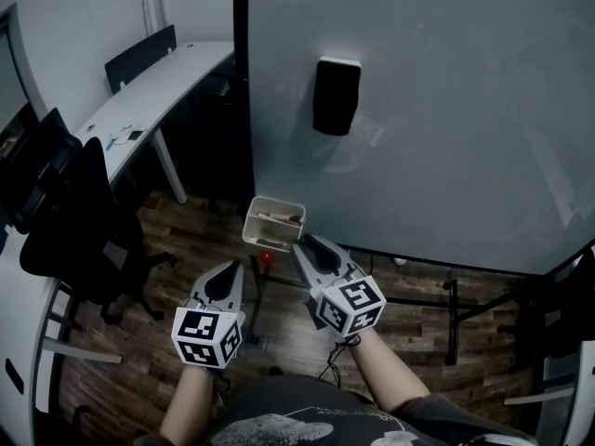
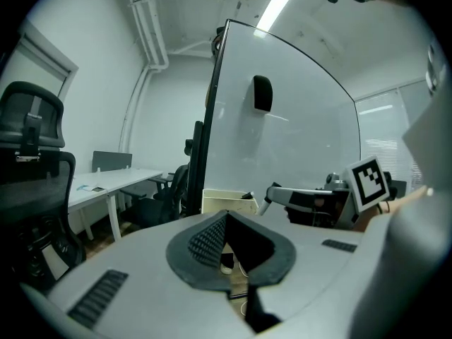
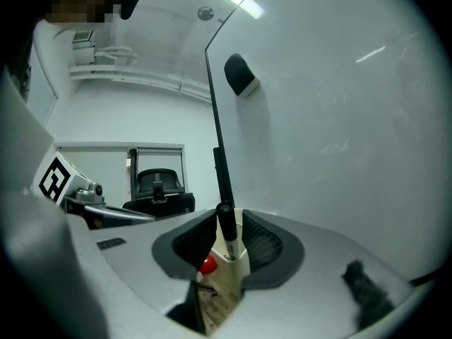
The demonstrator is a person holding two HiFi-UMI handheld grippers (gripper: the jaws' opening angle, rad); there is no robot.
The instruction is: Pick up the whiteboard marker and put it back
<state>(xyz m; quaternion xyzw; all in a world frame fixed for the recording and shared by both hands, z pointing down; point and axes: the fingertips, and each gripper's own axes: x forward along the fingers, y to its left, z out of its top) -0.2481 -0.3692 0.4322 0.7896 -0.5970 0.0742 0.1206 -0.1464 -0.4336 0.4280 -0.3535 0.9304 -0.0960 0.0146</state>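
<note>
A black whiteboard marker [image 3: 227, 232] stands upright between the jaws of my right gripper [image 3: 229, 221], its lower end inside the white tray [image 3: 236, 268]. The jaws are wider than the marker, with a gap on its right side, so the gripper is open. In the head view my right gripper [image 1: 299, 246] reaches to the tray [image 1: 272, 223] fixed at the whiteboard's lower left corner. My left gripper [image 1: 234, 268] hangs lower and to the left, shut and empty. Its tips [image 2: 226, 217] meet in the left gripper view.
A black eraser [image 1: 336, 96] sticks to the whiteboard [image 1: 446, 110]. A red knob [image 1: 267, 257] sits just below the tray. Office chairs [image 1: 79, 212] and a white desk [image 1: 149, 100] stand to the left. The board's frame [image 1: 453, 305] crosses the wood floor.
</note>
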